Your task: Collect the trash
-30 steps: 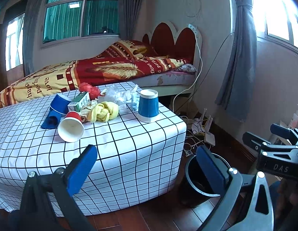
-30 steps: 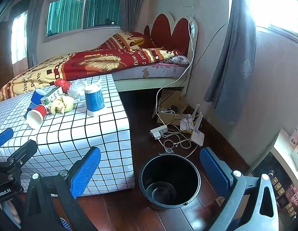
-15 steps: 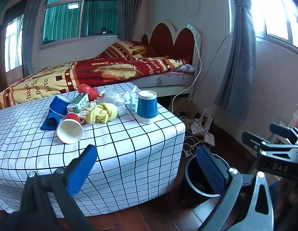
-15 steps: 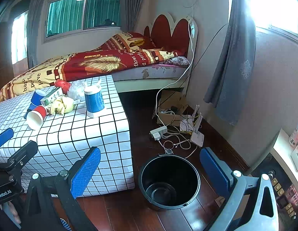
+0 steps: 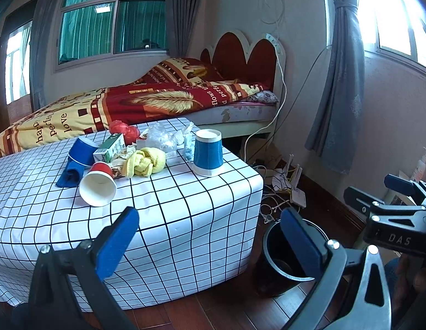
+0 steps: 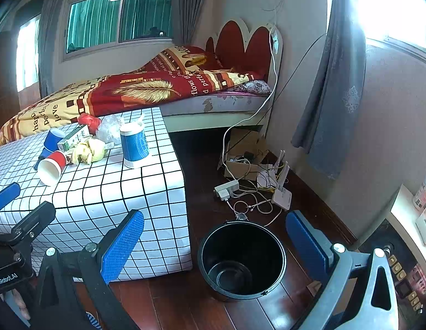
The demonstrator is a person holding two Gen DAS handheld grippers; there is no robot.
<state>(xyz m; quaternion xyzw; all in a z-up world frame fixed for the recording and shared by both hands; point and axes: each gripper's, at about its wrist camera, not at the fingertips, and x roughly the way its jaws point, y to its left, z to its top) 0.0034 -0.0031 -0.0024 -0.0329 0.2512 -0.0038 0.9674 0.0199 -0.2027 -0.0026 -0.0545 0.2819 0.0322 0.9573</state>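
While both tools, left tool (image 5: 210,236) and right tool (image 6: 213,239), stay wide open and empty, nothing has changed: trash pile (image 5: 141,148) at 11 o'clock on checked worktop (image 5: 171,206), round black plastic bin (image 6: 242,258) at 5, unfilled.

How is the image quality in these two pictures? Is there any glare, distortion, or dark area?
Left wrist view: the bright window behind the grey curtain is overexposed; fisheye bends the white table with the black grid cloth; corners go dark. Right wrist view: stronger glare at its window; the inside of the round black plastic bin is dim yet readable and looks empty; the littered cups stay sharp.
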